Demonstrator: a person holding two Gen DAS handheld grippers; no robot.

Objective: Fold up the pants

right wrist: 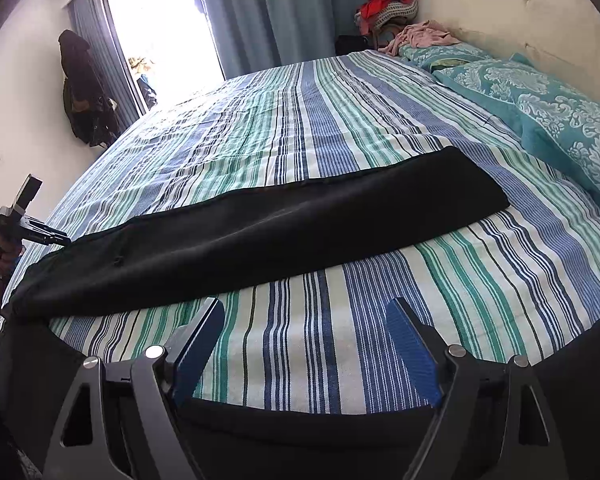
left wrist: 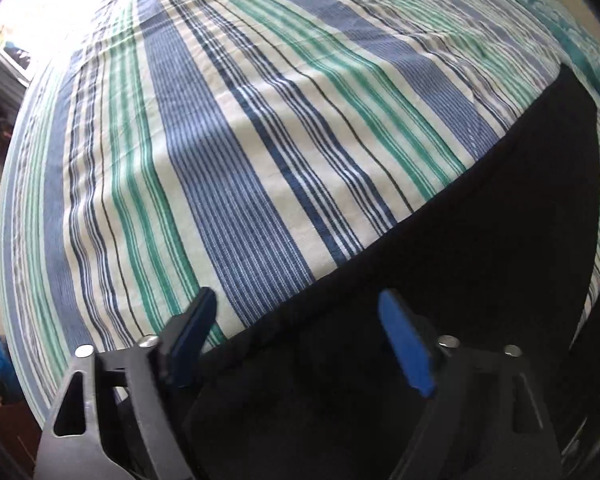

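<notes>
Where pants [right wrist: 260, 236] end, bare bedsheet [right wrist: 340, 120].

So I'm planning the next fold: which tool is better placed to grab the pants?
Left. The left tool hangs open right over the black pants; the right tool, also open, faces bare striped sheet.

A wide bed with a blue, green and white striped cotton sheet [right wrist: 340, 128] fills the room. Teal pillows with a white damask pattern [right wrist: 548, 116] lie along a cream, scuffed wall [right wrist: 520, 12]. Blue-grey curtains [right wrist: 292, 8] hang beside a bright glass door [right wrist: 156, 28] that floods in daylight. A dark coat [right wrist: 80, 84] hangs on the white wall, and a heap of red and pink clothes [right wrist: 392, 12] sits in the far corner.
</notes>
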